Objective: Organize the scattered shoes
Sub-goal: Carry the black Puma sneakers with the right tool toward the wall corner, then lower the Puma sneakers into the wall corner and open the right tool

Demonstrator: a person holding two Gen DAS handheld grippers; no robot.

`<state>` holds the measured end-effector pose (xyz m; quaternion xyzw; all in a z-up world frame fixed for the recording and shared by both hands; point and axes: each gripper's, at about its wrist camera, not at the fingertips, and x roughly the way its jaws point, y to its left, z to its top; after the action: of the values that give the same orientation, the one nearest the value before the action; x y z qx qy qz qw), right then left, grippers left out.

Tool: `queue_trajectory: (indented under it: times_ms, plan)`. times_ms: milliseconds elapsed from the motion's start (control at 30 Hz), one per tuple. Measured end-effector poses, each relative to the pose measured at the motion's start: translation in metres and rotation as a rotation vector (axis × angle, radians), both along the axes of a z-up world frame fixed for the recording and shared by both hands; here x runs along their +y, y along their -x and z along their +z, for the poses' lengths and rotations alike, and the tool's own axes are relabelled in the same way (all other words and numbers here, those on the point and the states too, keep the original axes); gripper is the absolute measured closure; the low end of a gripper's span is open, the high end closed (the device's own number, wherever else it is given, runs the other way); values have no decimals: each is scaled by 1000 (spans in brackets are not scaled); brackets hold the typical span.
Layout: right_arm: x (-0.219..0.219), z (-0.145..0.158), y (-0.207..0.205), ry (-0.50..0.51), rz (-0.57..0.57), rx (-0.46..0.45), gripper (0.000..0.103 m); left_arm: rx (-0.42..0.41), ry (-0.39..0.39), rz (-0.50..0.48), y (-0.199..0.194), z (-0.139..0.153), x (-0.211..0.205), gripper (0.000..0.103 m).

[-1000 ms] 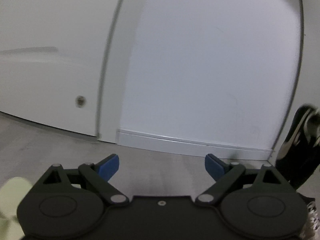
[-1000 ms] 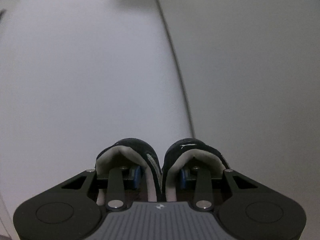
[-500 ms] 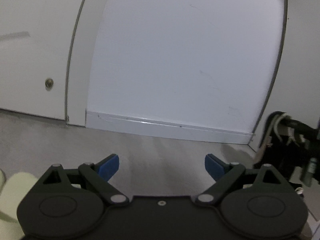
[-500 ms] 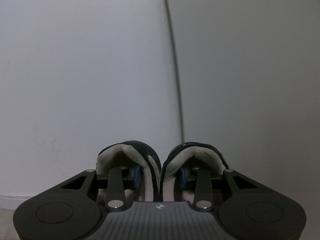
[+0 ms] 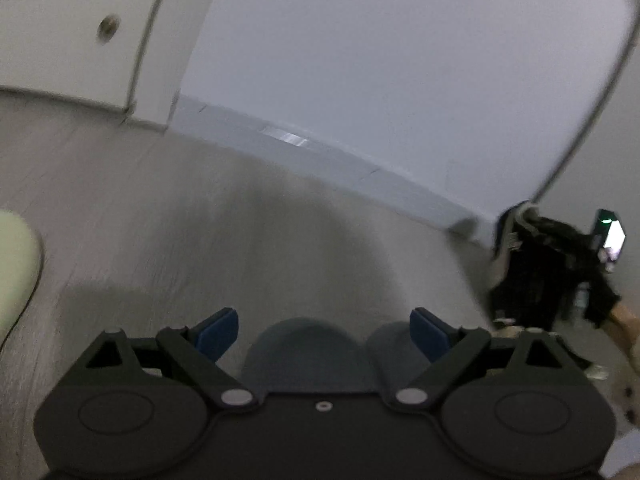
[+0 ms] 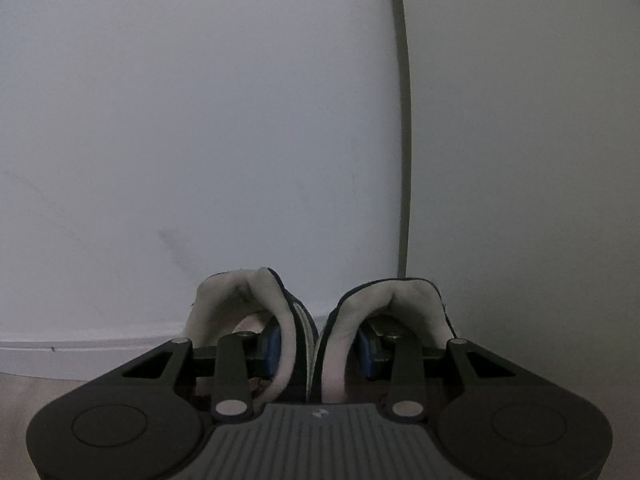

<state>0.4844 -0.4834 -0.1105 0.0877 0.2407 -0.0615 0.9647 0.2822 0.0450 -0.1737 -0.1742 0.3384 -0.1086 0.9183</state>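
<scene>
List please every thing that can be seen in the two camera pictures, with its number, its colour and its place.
shoes: two, dark with pale lining, side by side between the right gripper's fingers, in front of the wall
pale green thing: one, on the floor at the left edge of the left view; too cut off to say what it is
floor: one, grey, below the wall
wall: white, with a white skirting board along its foot
left gripper: one, black with blue pads, open and empty above the floor
right gripper: one, black with blue pads, shut on the shoes
</scene>
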Motion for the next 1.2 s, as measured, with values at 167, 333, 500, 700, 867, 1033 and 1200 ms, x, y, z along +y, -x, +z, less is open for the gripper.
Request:
queue_trajectory:
  times_ms: [167, 333, 500, 700, 867, 1033, 1200]
  plan:
    - [-10, -30, -43, -36, -16, 141, 65, 16, 22, -30, 7, -1, 0, 10]
    - [-1, -37, -74, -46, -27, 261, 64, 22, 20, -42, 7, 0, 0, 10]
    - [21, -29, -115, -57, -44, 413, 61, 22, 38, -60, 7, 0, 1, 10]
    - [18, 1, -120, -71, -52, 483, 52, 11, 65, -66, 9, 3, 3, 10]
    - [24, 9, -39, -46, -42, 321, 13, -34, 82, -87, 17, 13, 3, 10]
    - [25, -18, 27, 13, -24, 332, 25, -60, 115, -96, 24, 20, 5, 10]
    - [42, -81, 69, 161, 2, 441, 47, -78, 121, -104, 30, 27, 4, 10]
